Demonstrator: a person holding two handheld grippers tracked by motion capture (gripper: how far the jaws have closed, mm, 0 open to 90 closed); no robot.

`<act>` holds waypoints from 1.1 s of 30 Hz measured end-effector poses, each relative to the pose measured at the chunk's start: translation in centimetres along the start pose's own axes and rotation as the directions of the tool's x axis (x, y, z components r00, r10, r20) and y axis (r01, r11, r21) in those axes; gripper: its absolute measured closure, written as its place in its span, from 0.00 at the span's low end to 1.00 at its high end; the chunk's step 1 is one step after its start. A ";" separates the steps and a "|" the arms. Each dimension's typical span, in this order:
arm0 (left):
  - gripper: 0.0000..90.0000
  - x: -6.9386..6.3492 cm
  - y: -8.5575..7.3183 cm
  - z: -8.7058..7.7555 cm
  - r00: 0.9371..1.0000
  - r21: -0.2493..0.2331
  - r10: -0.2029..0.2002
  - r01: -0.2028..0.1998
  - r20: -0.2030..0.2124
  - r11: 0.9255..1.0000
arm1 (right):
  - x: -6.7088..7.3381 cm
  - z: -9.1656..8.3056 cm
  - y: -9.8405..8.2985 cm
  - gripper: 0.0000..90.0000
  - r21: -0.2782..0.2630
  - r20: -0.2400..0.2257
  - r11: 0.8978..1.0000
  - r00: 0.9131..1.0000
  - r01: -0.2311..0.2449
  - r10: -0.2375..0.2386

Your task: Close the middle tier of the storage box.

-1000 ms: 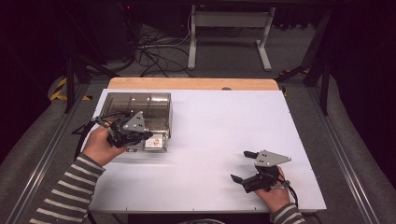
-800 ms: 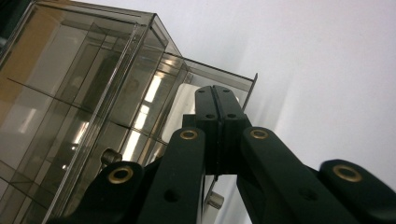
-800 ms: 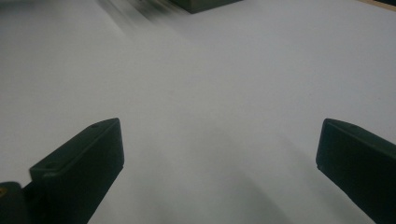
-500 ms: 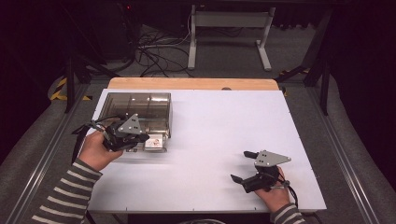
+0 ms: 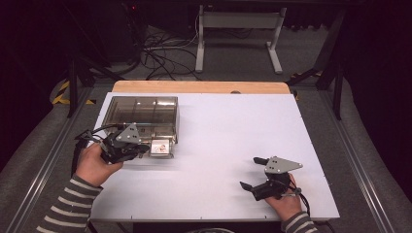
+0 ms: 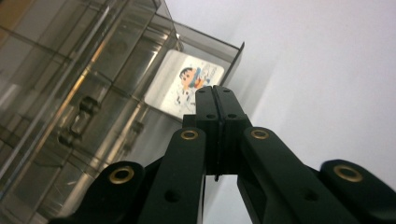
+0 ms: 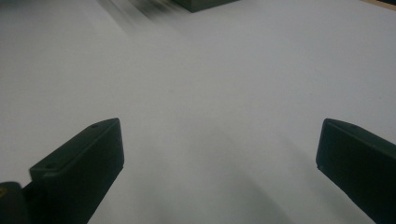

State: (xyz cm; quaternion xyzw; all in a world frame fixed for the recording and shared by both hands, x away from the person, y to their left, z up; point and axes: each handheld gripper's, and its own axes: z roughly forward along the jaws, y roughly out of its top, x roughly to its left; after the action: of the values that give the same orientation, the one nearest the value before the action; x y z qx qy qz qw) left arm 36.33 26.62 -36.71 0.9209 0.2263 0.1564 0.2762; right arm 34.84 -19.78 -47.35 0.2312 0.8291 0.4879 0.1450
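On the left side of the white table [image 5: 218, 141] sits a see-through smoky box [image 5: 141, 114] with small rooms inside. At its near corner I see a little drawer [image 5: 160, 148] sticking out, with a cartoon picture on its front. My left tongs [image 5: 138, 148] are right beside that drawer, pointing at it. From the left gripper view, the two black jaws are pressed tight together with nothing between them, and the drawer's picture front [image 6: 184, 84] sits just past the tips. I cannot tell if the tips touch it. My right tongs [image 5: 250, 172] rest well apart from the box, near the table's front edge. Their jaws stand wide, with bare table between them.
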 end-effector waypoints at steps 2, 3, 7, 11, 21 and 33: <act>1.00 0.0 -0.5 -0.1 1.000 -0.002 -0.016 0.016 -0.002 1.000 | 0.0 0.0 0.0 0.02 0.000 0.001 1.000 1.000 0.002 -0.002; 1.00 0.0 -0.7 -0.2 1.000 -0.005 -0.026 0.026 -0.001 1.000 | 0.0 0.0 0.0 0.02 0.002 0.001 1.000 1.000 0.007 -0.007; 1.00 -0.1 -1.5 -0.2 0.998 -0.007 -0.058 0.058 -0.006 0.998 | 0.0 0.0 0.0 0.02 0.003 0.002 1.000 1.000 0.005 -0.005; 1.00 0.0 -2.2 -0.3 0.995 -0.007 -0.095 0.095 -0.016 0.995 | 0.0 0.0 0.0 0.02 0.002 0.001 1.000 1.000 0.003 -0.003; 1.00 -0.1 -4.1 -0.1 0.988 0.004 -0.149 0.150 -0.035 0.989 | 0.0 0.0 0.0 0.02 0.004 0.004 1.000 1.000 0.009 -0.009; 1.00 -0.2 -6.1 0.2 0.977 0.017 -0.200 0.202 -0.070 0.979 | 0.0 0.0 0.0 0.02 0.004 0.001 1.000 1.000 0.009 -0.009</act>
State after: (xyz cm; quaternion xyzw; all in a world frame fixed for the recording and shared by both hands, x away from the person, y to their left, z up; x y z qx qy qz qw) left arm 34.19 31.00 -40.42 0.8906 0.3294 0.1562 0.2719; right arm 34.85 -19.77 -47.36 0.2283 0.8309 0.4856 0.1473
